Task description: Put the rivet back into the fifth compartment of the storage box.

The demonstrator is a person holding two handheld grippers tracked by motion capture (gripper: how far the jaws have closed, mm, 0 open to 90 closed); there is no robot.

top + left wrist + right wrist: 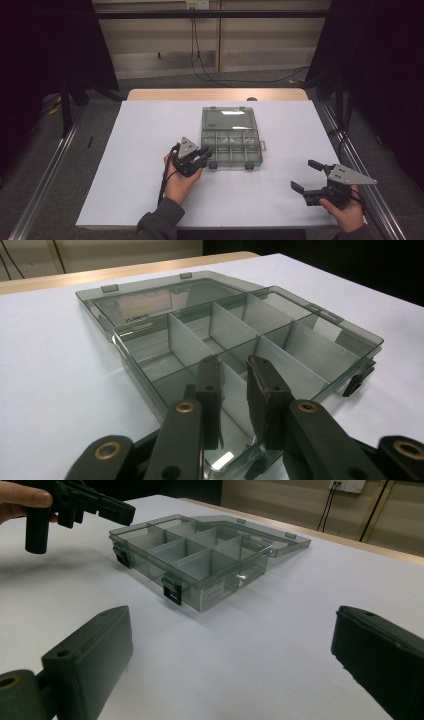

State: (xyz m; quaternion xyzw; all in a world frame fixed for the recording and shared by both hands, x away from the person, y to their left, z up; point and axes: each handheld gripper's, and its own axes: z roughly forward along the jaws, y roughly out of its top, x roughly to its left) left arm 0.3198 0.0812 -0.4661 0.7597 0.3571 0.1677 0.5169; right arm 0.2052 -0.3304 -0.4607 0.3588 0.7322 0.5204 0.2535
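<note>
A smoky clear compartment box [231,148] lies open in the middle of the white table [145,165], its lid [228,119] folded flat behind it. The compartments look empty. My left gripper [206,154] hovers at the box's near left corner. In the left gripper view its jaws [232,362] stand a narrow gap apart over the box [185,337], with nothing pinched between them. My right gripper [305,175] rests near the table's front right, well clear of the box. In the right gripper view it [232,620] stands wide open, facing the box [200,550] and the left gripper [125,510].
Two black latches [213,164] hang on the box's front wall. A wooden strip [215,94] edges the table's far side. Cables run down the back wall [196,50]. Metal rails [45,175] flank the table on the floor.
</note>
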